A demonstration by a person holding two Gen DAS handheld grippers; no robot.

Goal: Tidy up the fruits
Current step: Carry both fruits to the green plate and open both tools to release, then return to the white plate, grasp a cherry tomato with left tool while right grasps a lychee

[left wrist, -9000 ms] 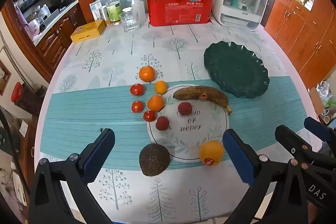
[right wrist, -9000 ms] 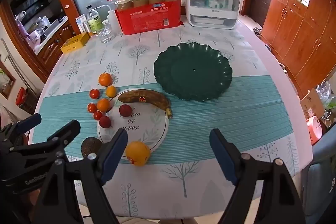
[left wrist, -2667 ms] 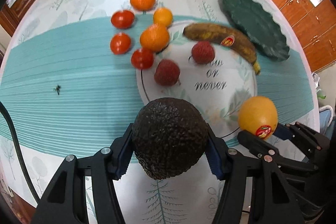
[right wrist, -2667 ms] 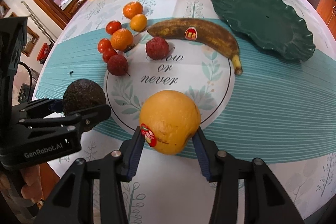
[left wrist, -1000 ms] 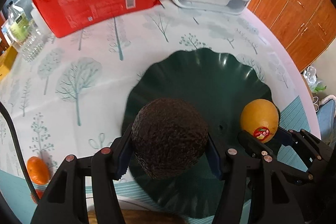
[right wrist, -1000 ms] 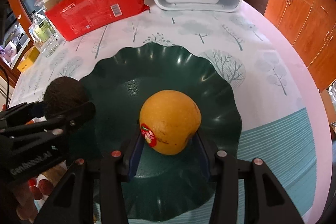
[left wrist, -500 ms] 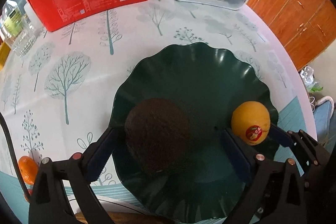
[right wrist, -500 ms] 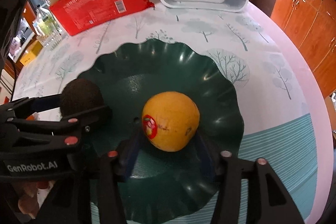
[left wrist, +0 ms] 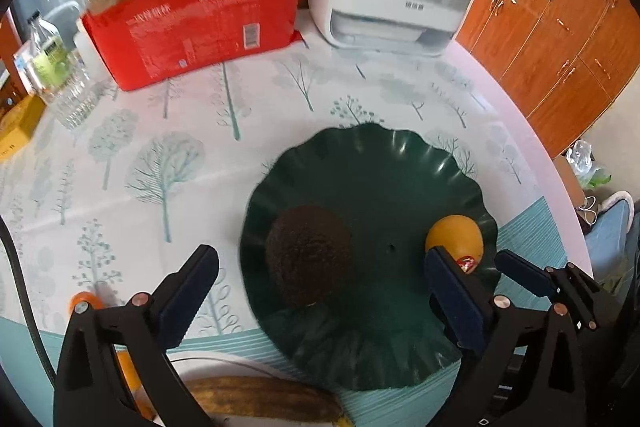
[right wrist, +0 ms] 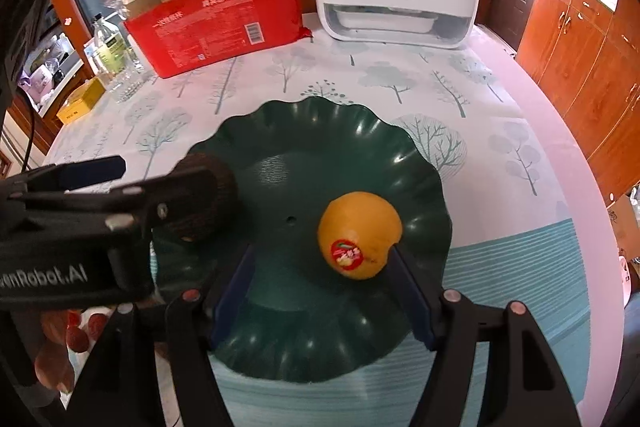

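Avocado (left wrist: 308, 255) and orange (right wrist: 359, 234) lie freed on the green plate (left wrist: 384, 163), jaws just spread wide; either could roll off its shallow rim.

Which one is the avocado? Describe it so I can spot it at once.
Find the dark green wavy-edged plate on the tree-patterned tablecloth, in front of the red box. Two fruits lie on it, apart from each other. The avocado is the dull, bumpy, almost black one on the left side; its neighbour, the orange, is smooth, bright and has a red sticker.

Avocado (left wrist: 308, 255) and orange (left wrist: 454, 237) on plate (left wrist: 380, 163) (apart), banana (left wrist: 260, 397) nearer
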